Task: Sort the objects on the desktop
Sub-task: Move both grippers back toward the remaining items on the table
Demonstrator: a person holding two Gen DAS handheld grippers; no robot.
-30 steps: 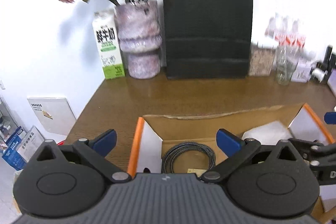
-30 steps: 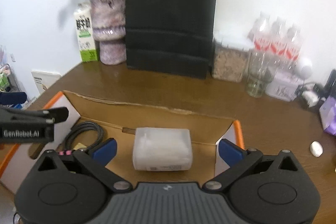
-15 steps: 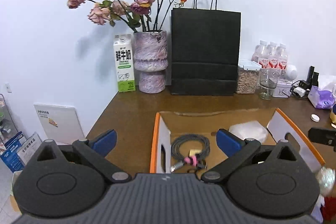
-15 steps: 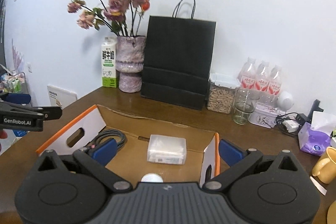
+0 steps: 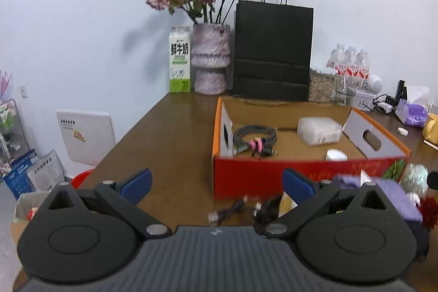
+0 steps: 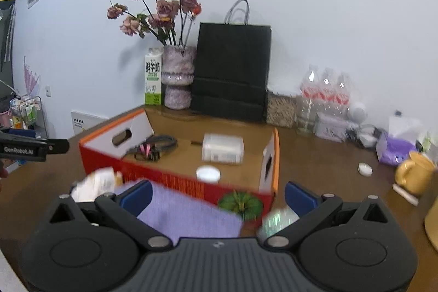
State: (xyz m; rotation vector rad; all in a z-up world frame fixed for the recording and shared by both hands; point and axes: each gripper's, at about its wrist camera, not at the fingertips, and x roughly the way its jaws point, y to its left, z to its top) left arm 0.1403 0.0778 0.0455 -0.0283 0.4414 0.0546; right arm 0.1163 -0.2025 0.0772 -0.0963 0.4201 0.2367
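Observation:
An open red and orange cardboard box (image 5: 301, 177) (image 6: 175, 179) sits on the brown desk. Inside lie a coiled black cable with a pink tie (image 5: 254, 138) (image 6: 153, 147), a translucent plastic box (image 5: 319, 127) (image 6: 223, 148) and a small white round case (image 5: 336, 155) (image 6: 208, 173). In front of the box lie small loose cables (image 5: 235, 210), a purple cloth (image 6: 189, 212) (image 5: 388, 193) and crumpled wrappers (image 6: 95, 182). My left gripper (image 5: 216, 182) is open and empty in front of the box. My right gripper (image 6: 217, 194) is open and empty above the purple cloth.
At the back stand a milk carton (image 5: 179, 59), a vase of dried roses (image 5: 210, 59), a black paper bag (image 5: 272, 51), a cereal jar (image 6: 280, 111) and water bottles (image 5: 351, 64). A yellow mug (image 6: 414, 174), tissue pack (image 6: 394, 149) and white pebble-shaped item (image 6: 365, 169) lie right.
Both grippers have pulled back and up from over the box, so its red front wall and the items in front of it now show. Both stay open.

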